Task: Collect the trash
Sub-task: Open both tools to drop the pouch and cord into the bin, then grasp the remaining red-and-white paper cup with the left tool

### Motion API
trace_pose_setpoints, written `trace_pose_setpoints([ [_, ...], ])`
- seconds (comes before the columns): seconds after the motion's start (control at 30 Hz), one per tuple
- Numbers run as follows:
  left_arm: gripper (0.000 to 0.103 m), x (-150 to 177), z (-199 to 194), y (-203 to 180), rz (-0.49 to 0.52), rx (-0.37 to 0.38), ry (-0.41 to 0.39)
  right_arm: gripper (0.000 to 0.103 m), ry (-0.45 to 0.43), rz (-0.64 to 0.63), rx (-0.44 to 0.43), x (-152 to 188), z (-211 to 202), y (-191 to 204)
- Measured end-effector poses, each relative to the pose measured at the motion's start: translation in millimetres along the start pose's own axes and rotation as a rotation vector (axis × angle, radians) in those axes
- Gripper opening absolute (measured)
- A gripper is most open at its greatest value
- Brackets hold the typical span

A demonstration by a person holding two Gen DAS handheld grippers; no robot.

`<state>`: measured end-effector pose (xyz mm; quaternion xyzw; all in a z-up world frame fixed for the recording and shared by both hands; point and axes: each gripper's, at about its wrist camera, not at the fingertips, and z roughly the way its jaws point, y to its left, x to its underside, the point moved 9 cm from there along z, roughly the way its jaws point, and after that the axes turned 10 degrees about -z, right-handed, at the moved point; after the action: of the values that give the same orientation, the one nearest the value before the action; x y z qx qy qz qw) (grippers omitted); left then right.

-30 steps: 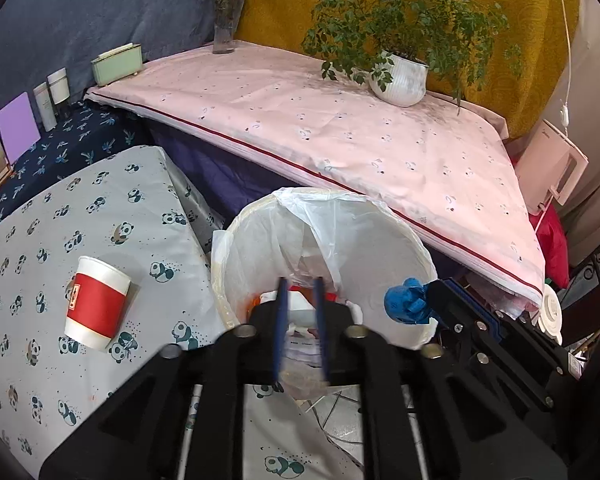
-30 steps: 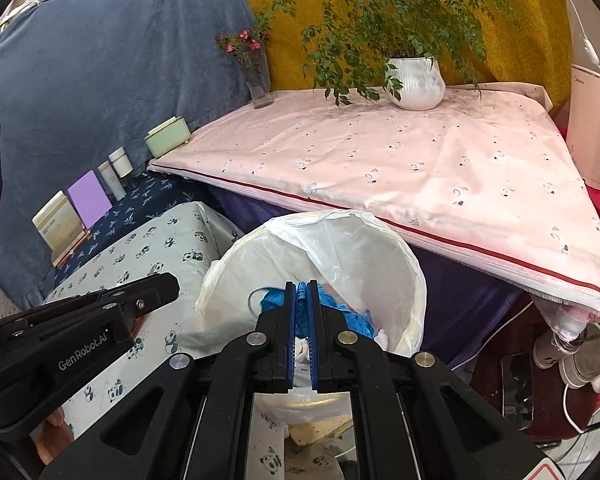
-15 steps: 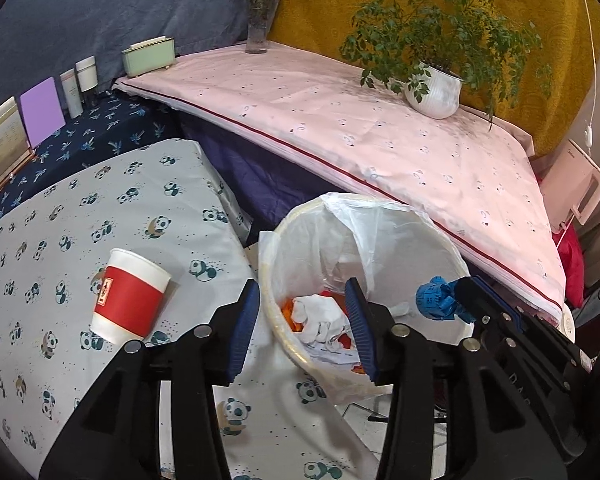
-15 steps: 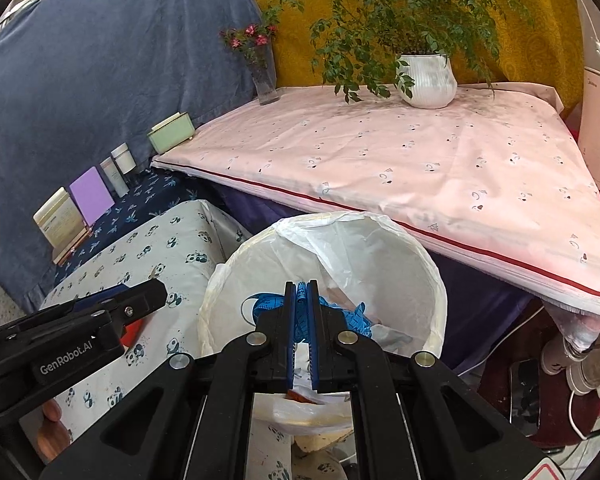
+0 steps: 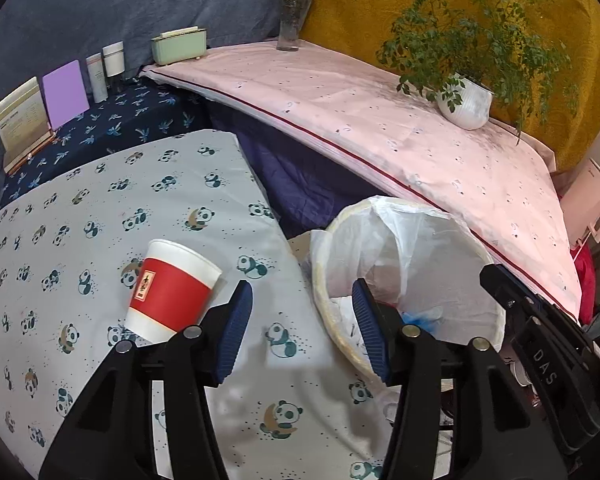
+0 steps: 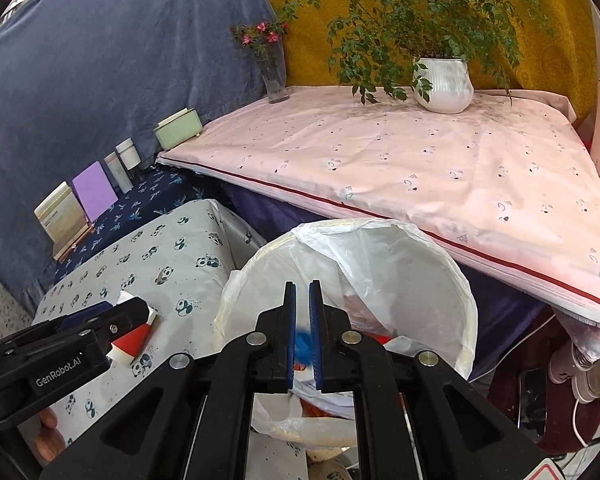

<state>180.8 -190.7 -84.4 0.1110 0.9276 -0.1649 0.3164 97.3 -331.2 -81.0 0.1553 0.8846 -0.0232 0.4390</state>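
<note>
Where pandas dot: grey tablecloth [image 5: 100,216].

The black arm of the left tool [image 6: 112,320], seen at the lower left of the right wrist view, carries white lettering that reads "GenRobot.AI"; the black arm of the right tool [image 5: 496,280], at the lower right of the left wrist view, carries pale raised letters that read "DAS", the rest of the word running out of sight; the paper cup [image 5: 172,294] lying left of centre in the left wrist view has a small gold label on its red band, its characters too small to read; the cream card [image 5: 20,118] at the upper left bears printed lines, also illegible.
</note>
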Motion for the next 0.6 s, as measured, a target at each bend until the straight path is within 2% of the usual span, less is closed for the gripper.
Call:
trace_pose_setpoints([
  [0.17,0.064,-0.9,0.1,21.9,-0.028,-0.033,-0.013,0.011,-0.003,-0.007,-0.006,-3.5,0.8,7.4],
  [0.2,0.068,-1.1,0.2,26.3,-0.034,-0.040,-0.015,0.013,-0.002,-0.009,-0.009,-3.7,0.9,9.5],
  [0.3,0.070,-0.6,2.3,46.5,-0.055,-0.073,-0.017,0.017,0.000,-0.013,-0.022,-3.1,1.8,17.8],
  [0.5,0.087,2.1,10.8,87.2,-0.082,-0.148,-0.017,0.026,0.018,-0.032,-0.052,2.1,9.4,40.1],
  [0.6,0.089,2.9,18.0,103.9,-0.087,-0.182,-0.013,0.029,0.032,-0.047,-0.070,6.0,15.9,54.1],
])
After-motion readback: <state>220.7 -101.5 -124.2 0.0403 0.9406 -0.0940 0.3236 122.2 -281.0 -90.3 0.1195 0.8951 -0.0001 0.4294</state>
